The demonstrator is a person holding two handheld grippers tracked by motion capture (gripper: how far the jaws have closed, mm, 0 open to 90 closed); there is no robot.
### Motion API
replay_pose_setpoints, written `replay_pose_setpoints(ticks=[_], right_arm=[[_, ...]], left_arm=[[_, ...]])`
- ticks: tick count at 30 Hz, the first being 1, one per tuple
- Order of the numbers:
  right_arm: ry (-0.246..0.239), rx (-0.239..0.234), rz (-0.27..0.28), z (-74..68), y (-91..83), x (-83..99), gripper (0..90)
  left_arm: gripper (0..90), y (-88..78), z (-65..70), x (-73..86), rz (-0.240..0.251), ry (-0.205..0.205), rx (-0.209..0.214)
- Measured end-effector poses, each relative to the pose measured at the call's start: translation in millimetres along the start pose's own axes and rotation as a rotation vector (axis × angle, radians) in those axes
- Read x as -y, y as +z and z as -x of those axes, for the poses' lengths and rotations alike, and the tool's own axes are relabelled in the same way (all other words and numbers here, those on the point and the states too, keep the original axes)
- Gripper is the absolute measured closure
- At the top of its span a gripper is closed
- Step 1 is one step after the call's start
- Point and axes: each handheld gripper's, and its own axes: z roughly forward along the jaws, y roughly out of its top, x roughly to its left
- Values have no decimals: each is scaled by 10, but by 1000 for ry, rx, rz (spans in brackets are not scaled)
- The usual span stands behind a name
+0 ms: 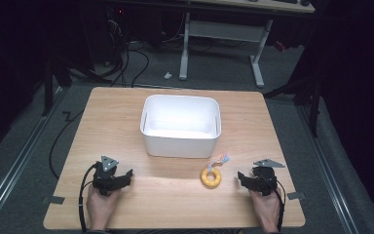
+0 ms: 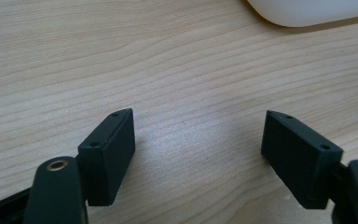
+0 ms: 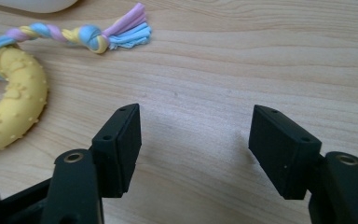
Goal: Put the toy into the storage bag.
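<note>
A yellow ring toy (image 1: pixel 211 177) with a braided pastel rope tail (image 1: pixel 221 159) lies on the wooden table (image 1: pixel 175 204), in front of the white bin (image 1: pixel 180 125). Up close, the nubbed ring (image 3: pixel 9 105) and its pink, blue and yellow tassel (image 3: pixel 121 30) sit to the left of my right gripper (image 3: pixel 195 135). That gripper (image 1: pixel 241 178) rests on the table just right of the toy, open and holding nothing. My left gripper (image 1: pixel 126 174) rests at the front left, also open (image 2: pixel 198 140) over bare wood.
The white bin's rounded corner (image 2: pixel 307 11) lies ahead and to the right of the left gripper. Beyond the table's far edge are a desk frame (image 1: pixel 224 34) and cables on grey floor. Bare wood lies between the two grippers.
</note>
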Motion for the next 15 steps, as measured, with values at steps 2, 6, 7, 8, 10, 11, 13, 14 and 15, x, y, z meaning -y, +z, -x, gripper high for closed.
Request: replay_pose_setpoints(ticks=[2, 6, 7, 8, 10, 11, 13, 14, 15], right_arm=[[-12, -3, 4, -19, -31, -5, 366], [-27, -13, 24, -71, -101, -4, 396], [-31, -19, 29, -84, -117, -5, 403], [-37, -24, 33, -96, -133, -8, 411], [-55, -35, 31, -126, -174, -27, 430], [-55, -35, 31, -126, -174, -27, 430], [-72, -59, 15, -154, -196, -56, 428], [-81, -63, 9, -163, -201, -66, 426], [-83, -67, 3, -179, -208, -76, 425]], left_arm=[[259, 0, 0, 0, 0, 0, 0], [260, 0, 0, 0, 0, 0, 0], [259, 0, 0, 0, 0, 0, 1], [259, 0, 0, 0, 0, 0, 1], [260, 0, -2, 0, 0, 0, 2], [259, 0, -2, 0, 0, 0, 2], [259, 0, -1, 0, 0, 0, 2], [260, 0, -1, 0, 0, 0, 2], [260, 0, -1, 0, 0, 0, 2]])
